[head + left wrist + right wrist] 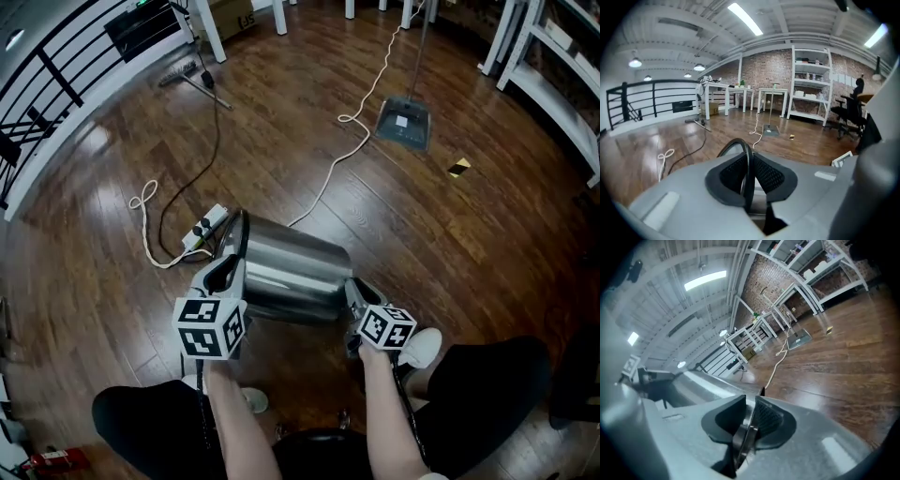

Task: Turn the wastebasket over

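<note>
The left tool pinches the black rim of the one wastebasket; the right tool pinches its other end. It is sideways, rim toward 10 o'clock.

Head view: set high, facing steeply down on the wood floor. The person's arms run in along the bottom edge, and the wastebasket sits near centre, close below.

Left gripper view: low, riding the left gripper, whose jaws fill the lower frame at very close range. It faces level across the floor to a brick wall.

Right gripper view: rides the right gripper just as close, horizon tilted hard, toward the same wall.

All three share the dustpan and white cord.
</note>
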The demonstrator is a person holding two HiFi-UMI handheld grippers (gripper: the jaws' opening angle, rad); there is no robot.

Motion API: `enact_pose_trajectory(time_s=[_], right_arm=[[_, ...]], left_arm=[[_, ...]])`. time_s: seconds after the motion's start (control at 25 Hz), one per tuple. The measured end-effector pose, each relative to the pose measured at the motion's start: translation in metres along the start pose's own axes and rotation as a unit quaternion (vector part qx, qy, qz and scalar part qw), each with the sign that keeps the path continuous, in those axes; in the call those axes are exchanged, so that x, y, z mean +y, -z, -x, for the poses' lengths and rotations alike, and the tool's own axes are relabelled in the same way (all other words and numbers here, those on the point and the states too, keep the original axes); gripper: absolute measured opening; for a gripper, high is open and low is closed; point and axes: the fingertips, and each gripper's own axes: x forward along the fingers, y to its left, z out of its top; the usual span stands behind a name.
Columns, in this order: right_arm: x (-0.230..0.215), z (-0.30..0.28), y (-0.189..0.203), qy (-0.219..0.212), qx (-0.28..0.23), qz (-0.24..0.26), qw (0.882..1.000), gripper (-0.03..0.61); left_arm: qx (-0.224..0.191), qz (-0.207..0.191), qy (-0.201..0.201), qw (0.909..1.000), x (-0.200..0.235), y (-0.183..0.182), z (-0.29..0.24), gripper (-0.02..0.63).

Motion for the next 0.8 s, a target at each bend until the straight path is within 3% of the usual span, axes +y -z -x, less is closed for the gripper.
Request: enact_pose_trajectory(time_s=[0.16, 0.28, 0.4, 0.48, 0.56, 0.8], right_arm=[[-0.009, -0.023, 0.036, 0.020, 0.037, 0.006, 0.999, -0.017], [-0.027, -0.026, 0.040, 0.024, 0.035, -0.038, 0.998, -0.012], [-0.060, -0.003, 0.029, 0.060, 0.004, -0.078, 0.995, 0.045], [-0.084, 0.019, 0.017, 0.092, -0.017, -0.091, 0.991, 0.046], [-0.097, 0.033, 0.002, 0.105, -0.030, -0.078, 0.991, 0.046], [-0.052, 0.039, -0.044, 0.054, -0.047, 0.033, 0.997, 0.046]], left_arm=[[0.001, -0.130, 0.000, 0.9916, -0.056, -0.003, -0.006, 0.063], [-0.001, -0.224, -0.015, 0.9745, -0.109, 0.013, -0.018, 0.063], [0.033, -0.295, 0.030, 0.9546, -0.161, 0.046, -0.026, 0.063], [0.059, -0.317, 0.068, 0.9443, -0.190, 0.078, -0.034, 0.055], [0.038, -0.329, 0.059, 0.9419, -0.200, 0.092, -0.039, 0.054], [0.025, -0.320, 0.064, 0.9449, -0.198, 0.091, -0.040, 0.052]])
